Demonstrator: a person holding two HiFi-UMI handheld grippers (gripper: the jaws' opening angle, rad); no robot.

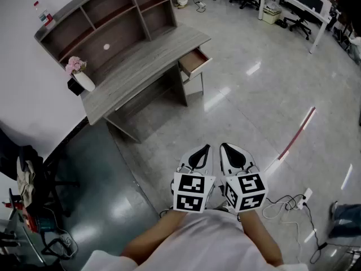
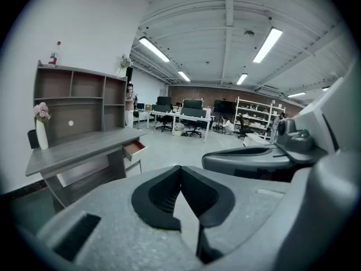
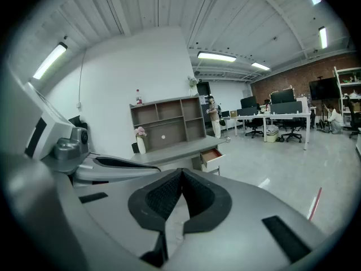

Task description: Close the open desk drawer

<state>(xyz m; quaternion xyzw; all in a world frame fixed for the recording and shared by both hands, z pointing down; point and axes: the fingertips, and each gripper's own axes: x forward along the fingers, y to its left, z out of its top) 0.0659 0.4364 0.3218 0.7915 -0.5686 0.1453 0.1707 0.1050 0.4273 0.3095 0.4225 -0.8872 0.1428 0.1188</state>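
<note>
A grey wooden desk point(image 1: 141, 66) with a shelf hutch stands against the white wall. Its top right drawer point(image 1: 193, 62) is pulled out, showing a reddish-brown inside; the same drawer point(image 2: 134, 148) shows in the left gripper view and the drawer point(image 3: 212, 155) in the right gripper view. Both grippers are held side by side close to my body, well short of the desk. My left gripper point(image 1: 206, 147) is shut and holds nothing. My right gripper point(image 1: 222, 146) is likewise shut and empty. Tips meet in each gripper view: left gripper point(image 2: 180, 167), right gripper point(image 3: 181, 170).
A white vase with pink flowers point(image 1: 80, 75) stands on the desk's left end. Glossy floor lies between me and the desk. A red strip point(image 1: 296, 133) and cables with a power strip point(image 1: 293, 202) lie on the floor to the right. Office tables and chairs point(image 1: 282, 4) stand at the back.
</note>
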